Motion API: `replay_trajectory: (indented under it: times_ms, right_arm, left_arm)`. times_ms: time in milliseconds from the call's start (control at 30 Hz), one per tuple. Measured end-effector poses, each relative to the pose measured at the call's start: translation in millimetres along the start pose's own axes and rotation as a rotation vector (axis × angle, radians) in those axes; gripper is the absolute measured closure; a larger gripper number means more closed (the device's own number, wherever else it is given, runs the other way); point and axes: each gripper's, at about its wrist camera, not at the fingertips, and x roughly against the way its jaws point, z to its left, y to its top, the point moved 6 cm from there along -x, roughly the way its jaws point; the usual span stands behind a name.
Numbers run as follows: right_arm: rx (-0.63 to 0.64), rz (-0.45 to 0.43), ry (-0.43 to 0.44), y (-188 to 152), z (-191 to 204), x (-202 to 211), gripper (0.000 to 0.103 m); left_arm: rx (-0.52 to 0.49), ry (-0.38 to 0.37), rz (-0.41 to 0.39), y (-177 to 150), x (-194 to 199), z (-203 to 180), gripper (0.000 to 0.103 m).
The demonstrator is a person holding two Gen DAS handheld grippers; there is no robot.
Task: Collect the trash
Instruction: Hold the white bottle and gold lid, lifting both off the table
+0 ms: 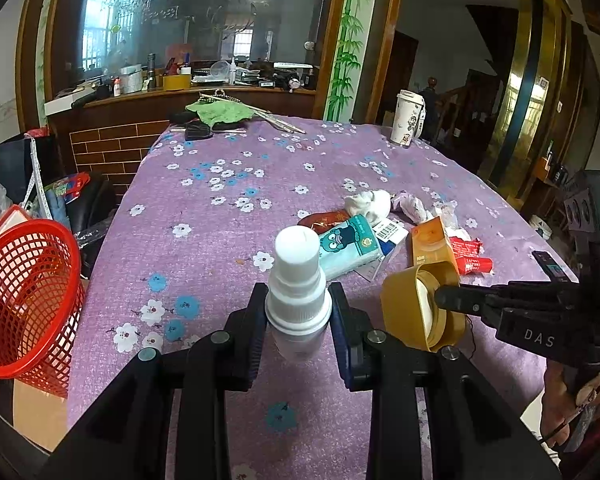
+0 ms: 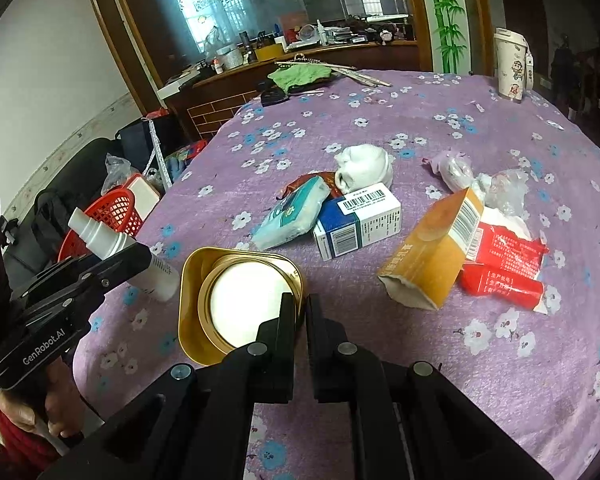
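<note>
Purple floral cloth covers the bench (image 1: 228,216). My L gripper (image 1: 299,312): fingers clamped on white spray bottle (image 1: 298,268), its lower body hidden btwn them. My R gripper (image 2: 299,312): fingers pinched together on rim of gold lid (image 2: 240,304), near edge cut off by the fingers. Trash pile mid-bench: tissue pack (image 2: 292,216), blue-white box (image 2: 358,220), orange carton (image 2: 434,248), red wrapper (image 2: 504,264); print unreadable. Red basket (image 1: 24,300) off L edge, partly out of frame. Far half of bench mostly open.
</note>
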Motion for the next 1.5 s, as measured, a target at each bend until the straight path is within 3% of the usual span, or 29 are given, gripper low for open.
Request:
replay_trajectory:
  times_ms: [933,1500]
  right_arm:
    - [-0.045,-0.029,0.02,-3.7,-23.0,14.2,0.097]
    - [-0.021,-0.026,0.032,2.8,-10.6,11.5,0.097]
  left_arm:
    - [-0.033,0.01,0.01,1.9,1.1,-18.5,0.074]
    - [0.015,0.039,-0.003,1.1,12.0,3.0,0.074]
